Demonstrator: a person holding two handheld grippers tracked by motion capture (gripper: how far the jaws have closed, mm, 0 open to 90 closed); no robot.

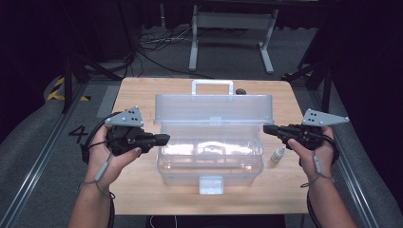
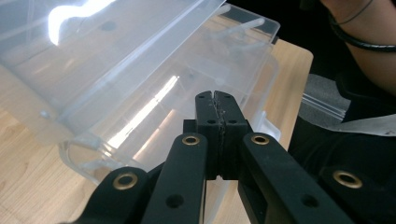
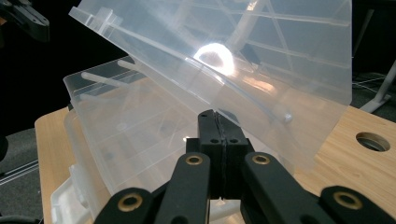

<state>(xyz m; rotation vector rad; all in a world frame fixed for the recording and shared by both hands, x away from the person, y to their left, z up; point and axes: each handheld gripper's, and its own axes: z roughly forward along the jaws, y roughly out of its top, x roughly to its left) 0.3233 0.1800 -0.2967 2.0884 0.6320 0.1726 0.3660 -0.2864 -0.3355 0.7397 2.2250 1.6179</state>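
A clear plastic storage box (image 1: 209, 156) stands in the middle of the wooden table (image 1: 142, 190), its lid (image 1: 214, 108) raised and its white front latch (image 1: 211, 185) hanging open. My left gripper (image 1: 164, 139) is held level at the box's left end, jaws pressed together with nothing between them. In the left gripper view the closed jaws of my left gripper (image 2: 215, 100) point at the box's end wall (image 2: 140, 121). My right gripper (image 1: 267, 129) mirrors it at the right end, also shut and empty. In the right gripper view my right gripper (image 3: 214, 116) faces the raised lid (image 3: 224, 60).
A small white dropper bottle (image 1: 278, 154) stands on the table just right of the box, under my right hand. A dark small object (image 1: 241, 91) lies at the table's far edge. A round cable hole (image 3: 372, 141) is in the tabletop. Metal frame legs (image 1: 194, 42) stand beyond.
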